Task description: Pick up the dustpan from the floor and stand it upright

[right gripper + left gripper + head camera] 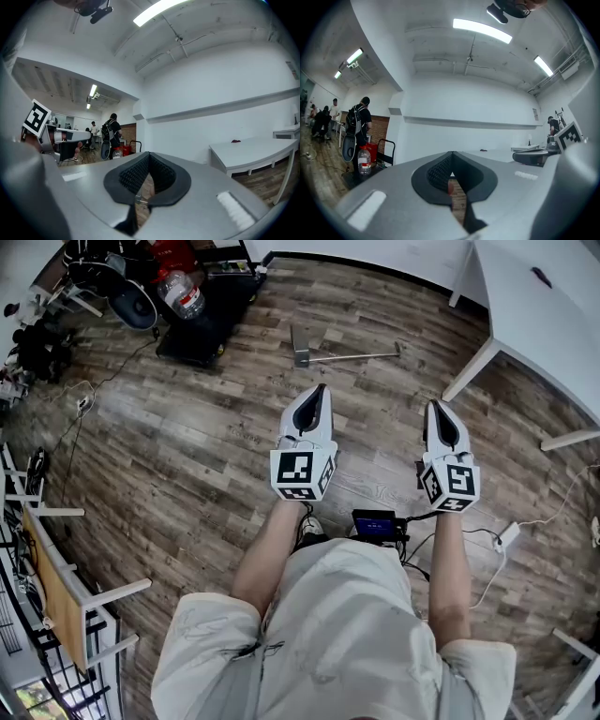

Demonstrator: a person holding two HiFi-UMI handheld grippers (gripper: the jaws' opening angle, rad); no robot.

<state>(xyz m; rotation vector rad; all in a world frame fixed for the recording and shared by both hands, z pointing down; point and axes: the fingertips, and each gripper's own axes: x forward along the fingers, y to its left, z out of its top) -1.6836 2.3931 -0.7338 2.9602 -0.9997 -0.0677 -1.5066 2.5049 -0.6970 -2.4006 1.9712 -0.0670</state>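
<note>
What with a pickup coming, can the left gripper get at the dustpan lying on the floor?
Probably yes: only bare floor separates the left gripper from the dustpan, though its jaws are shut and must open.

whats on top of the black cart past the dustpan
A clear water bottle and a red item stand on the black cart. They cover whatever lies behind them, and the picture's top edge cuts off the cart's far end.

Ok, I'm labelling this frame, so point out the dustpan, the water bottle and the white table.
dustpan (300, 344), head view, grey pan end.
water bottle (185, 293), head view, clear body.
white table (536, 322), head view, bare top.
</note>
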